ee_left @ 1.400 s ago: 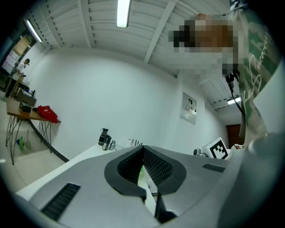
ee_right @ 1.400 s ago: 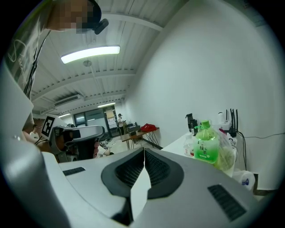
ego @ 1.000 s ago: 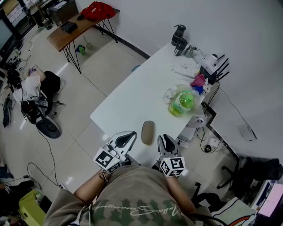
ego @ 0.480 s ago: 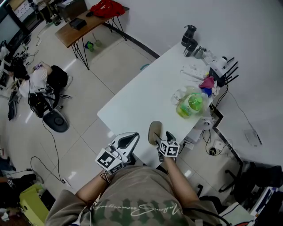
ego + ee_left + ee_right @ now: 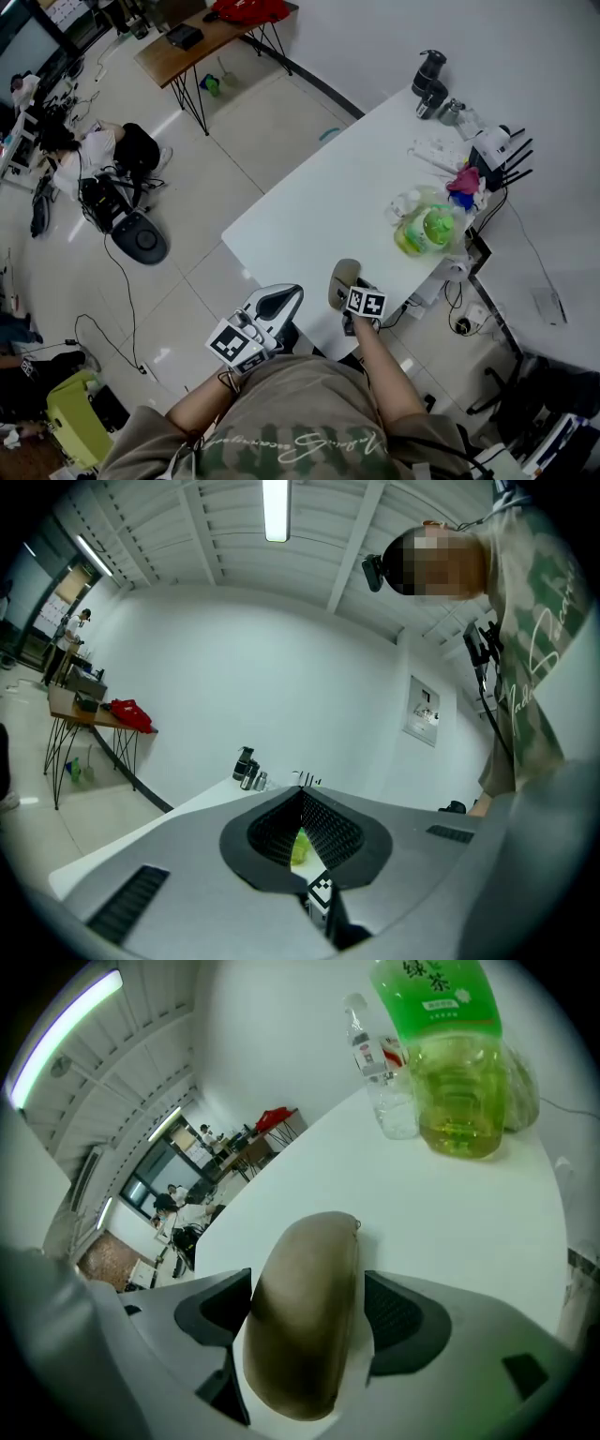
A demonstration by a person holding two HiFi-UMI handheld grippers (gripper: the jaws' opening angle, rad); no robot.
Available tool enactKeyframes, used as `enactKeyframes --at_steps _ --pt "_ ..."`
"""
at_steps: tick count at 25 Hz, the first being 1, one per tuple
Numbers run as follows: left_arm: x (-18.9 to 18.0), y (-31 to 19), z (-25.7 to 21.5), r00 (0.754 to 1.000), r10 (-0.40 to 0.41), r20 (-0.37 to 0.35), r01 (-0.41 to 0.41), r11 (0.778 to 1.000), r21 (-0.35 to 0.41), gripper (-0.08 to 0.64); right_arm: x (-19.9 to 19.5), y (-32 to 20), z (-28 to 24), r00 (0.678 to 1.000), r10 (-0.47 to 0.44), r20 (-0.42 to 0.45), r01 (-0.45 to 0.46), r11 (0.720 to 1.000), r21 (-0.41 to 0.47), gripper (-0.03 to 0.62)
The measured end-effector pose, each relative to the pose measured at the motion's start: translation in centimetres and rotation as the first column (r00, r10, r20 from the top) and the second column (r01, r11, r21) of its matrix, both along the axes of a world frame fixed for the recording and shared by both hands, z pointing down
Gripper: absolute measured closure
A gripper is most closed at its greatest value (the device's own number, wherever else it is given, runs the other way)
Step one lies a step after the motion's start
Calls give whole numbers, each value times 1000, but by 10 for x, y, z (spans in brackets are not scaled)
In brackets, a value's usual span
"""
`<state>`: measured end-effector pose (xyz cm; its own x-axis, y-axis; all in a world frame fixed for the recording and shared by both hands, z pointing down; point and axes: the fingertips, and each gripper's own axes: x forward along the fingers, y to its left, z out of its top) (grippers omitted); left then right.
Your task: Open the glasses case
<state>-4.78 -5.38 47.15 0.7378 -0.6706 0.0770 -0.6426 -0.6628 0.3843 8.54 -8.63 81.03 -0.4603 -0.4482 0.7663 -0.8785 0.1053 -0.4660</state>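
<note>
Glasses case (image 5: 342,279): a tan, oblong shell, lid closed, lying flat on the white table (image 5: 309,211) close to its near edge, just in front of the person. In the right gripper view the case (image 5: 305,1316) runs lengthwise away from the camera, its seam along the right-hand side.

Right gripper (image 5: 352,292): tilted downward over the case's near end. Its jaws, which have just opened wide, stand one on each side of the shell (a sliver of table shows between the case and the right-hand pad), so nothing is clamped.

Left gripper (image 5: 286,296): held roughly level beside the table's near corner, off the tabletop and apart from the case. Its jaws are closed together with nothing between them, as seen in the left gripper view (image 5: 302,801).

Background: a green tea bottle (image 5: 455,1063) and a small clear bottle (image 5: 384,1077) stand side by side farther along the table, well apart from the case; two dark flasks (image 5: 431,82) occupy the far corner.
</note>
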Motion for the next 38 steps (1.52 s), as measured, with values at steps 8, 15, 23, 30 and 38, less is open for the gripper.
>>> enactKeyframes --at_steps 8,15,23,30,38 --pt "-3 -10 5 1000 -19 1 19 1000 -15 554 -18 2 15 996 29 83 -19 992 -125 232" --pt "-3 -11 7 1000 -20 0 20 999 -27 554 -11 2 -15 980 14 196 -5 999 -48 233" --pt "12 -7 19 998 64 -29 -67 993 -98 554 8 -7 -203 804 -31 594 -179 940 291 233" --pt "56 19 -6 968 245 -64 -248 968 -44 552 20 26 -318 713 -229 663 -209 833 513 233" --pt "90 46 -22 922 374 -99 -378 925 -27 445 19 58 -361 644 -407 648 -157 758 633 233"
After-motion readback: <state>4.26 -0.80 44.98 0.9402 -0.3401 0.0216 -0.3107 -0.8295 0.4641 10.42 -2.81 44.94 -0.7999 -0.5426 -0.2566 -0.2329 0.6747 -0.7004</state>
